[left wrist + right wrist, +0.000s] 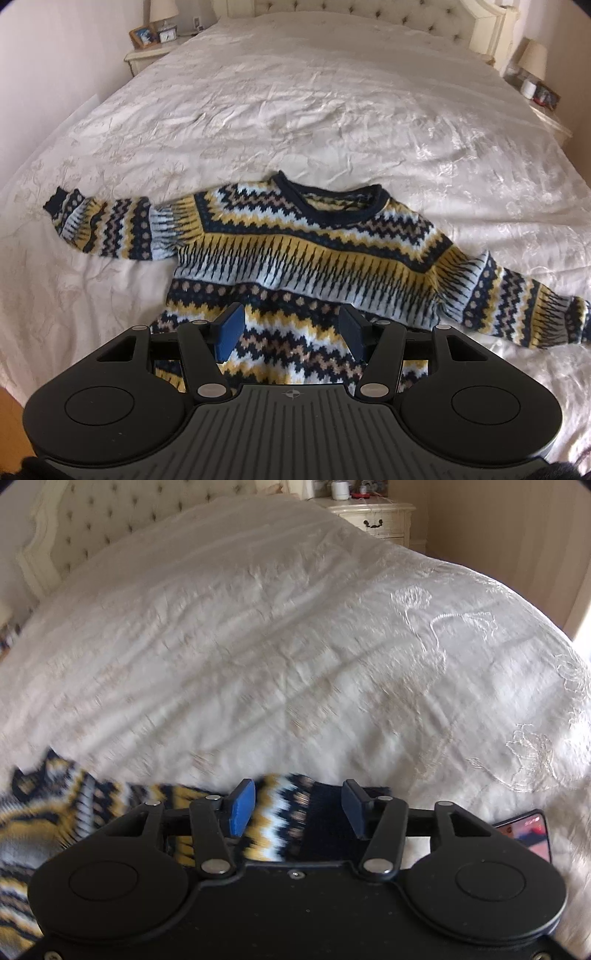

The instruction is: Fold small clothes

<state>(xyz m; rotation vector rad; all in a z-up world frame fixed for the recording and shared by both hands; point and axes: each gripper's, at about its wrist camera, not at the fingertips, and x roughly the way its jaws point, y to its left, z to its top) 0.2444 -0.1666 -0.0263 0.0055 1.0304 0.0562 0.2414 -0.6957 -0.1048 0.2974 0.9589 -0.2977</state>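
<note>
sweater (295,251) spread flat on the white bedspread (295,122), both sleeves out to the sides.
left gripper (291,328) hangs over the sweater's lower body, jaws apart with nothing between the pads. right gripper (297,808) stands over a sleeve cuff (325,812), jaws parted, pads not pressing it. a phone (528,830) lies just beside that gripper.
</note>
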